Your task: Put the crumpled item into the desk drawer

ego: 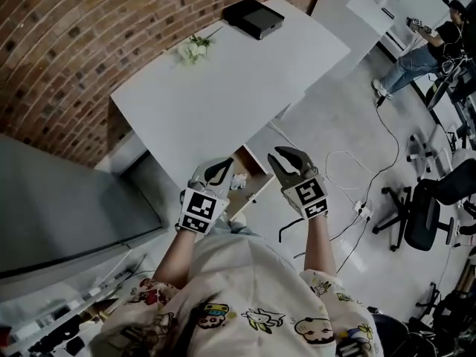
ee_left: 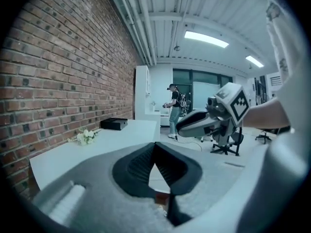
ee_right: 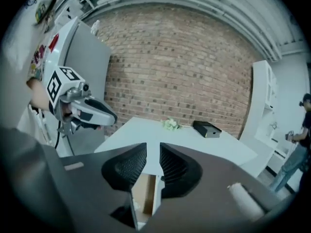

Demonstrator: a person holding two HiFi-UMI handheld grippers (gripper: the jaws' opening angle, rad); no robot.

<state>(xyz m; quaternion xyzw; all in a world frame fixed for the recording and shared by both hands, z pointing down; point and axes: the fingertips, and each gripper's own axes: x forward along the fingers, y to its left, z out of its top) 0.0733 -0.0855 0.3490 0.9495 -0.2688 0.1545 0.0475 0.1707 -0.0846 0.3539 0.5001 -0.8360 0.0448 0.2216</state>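
Observation:
The white desk [ego: 223, 80] has its drawer [ego: 251, 171] pulled out below the front edge. A white crumpled item [ego: 239, 181] lies inside the drawer. My left gripper [ego: 218, 171] hovers just left of the drawer, and in its own view the left gripper [ee_left: 154, 145] has its tips touching with nothing in them. My right gripper [ego: 288, 157] hangs just right of the drawer. In the right gripper view the right gripper [ee_right: 153, 152] shows a narrow gap with nothing in it, and the drawer's wooden inside [ee_right: 146, 193] shows through below.
A black box [ego: 253, 16] and a small bunch of white flowers [ego: 192, 49] sit at the desk's far end by the brick wall. Cables [ego: 349, 169] and a power strip [ego: 362, 210] lie on the floor to the right. An office chair [ego: 424, 214] and a person [ego: 424, 50] are farther right.

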